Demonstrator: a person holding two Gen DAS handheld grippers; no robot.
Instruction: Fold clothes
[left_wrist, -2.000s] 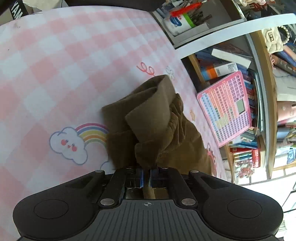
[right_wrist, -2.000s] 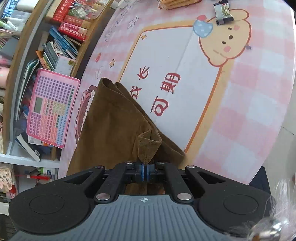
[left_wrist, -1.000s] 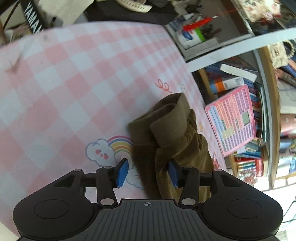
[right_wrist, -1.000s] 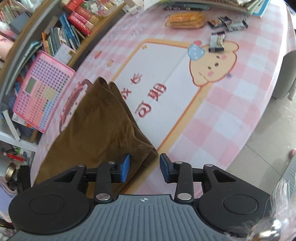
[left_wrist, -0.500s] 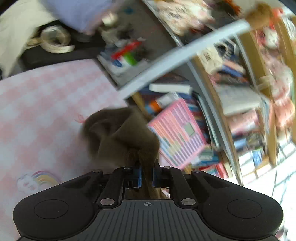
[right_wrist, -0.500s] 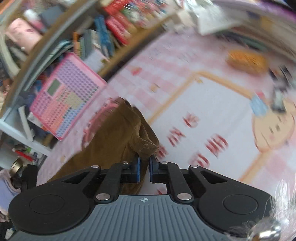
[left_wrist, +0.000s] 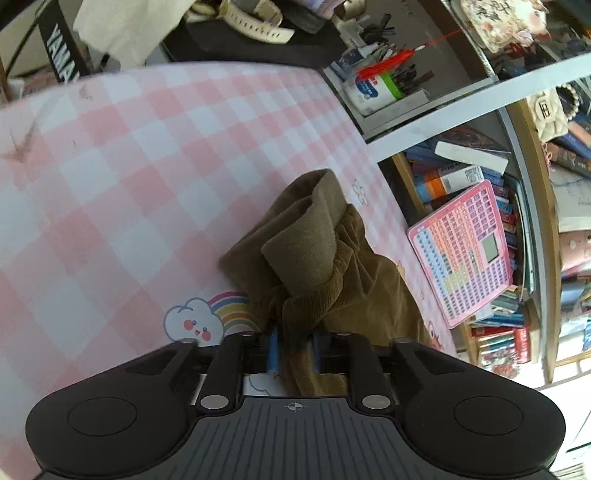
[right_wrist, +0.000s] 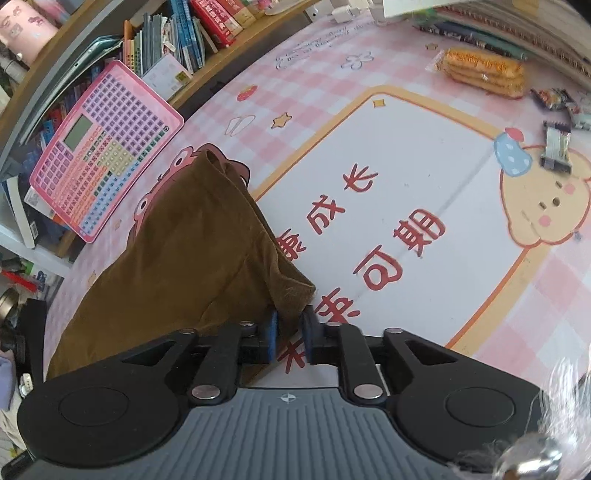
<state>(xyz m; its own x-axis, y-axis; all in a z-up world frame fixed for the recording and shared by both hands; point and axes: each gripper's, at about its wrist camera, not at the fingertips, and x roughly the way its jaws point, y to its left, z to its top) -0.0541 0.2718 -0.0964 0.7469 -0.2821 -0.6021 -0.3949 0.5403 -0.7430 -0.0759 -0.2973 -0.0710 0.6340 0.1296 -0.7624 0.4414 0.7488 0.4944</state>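
Left wrist view: left hand-held gripper (left_wrist: 293, 349) has its blue pads clamped on a bunched fold of the brown corduroy garment (left_wrist: 317, 258), which looks like trousers with a gathered waistband. The garment lies on the pink checked surface (left_wrist: 129, 166), its near end heaped and doubled over itself, just beside the rainbow-and-cloud print (left_wrist: 207, 317).

Right wrist view: right hand-held gripper (right_wrist: 290, 338) has its pads nearly together at a hem corner of the same garment (right_wrist: 192, 251); cloth sits between them, so judged gripping, though a narrow gap shows. A pink keypad toy (right_wrist: 103, 147) leans on the bookshelf at 10 o'clock.

Axis: in the right view the garment's long axis runs from 7 o'clock near the gripper toward 12 o'clock, the far end narrow and pointing at the shelf.

Step, as judged: both ends pinched, mid-fold or re-gripping. Next move calls for both corners raised together, level, carried along the long axis so the edges meet.
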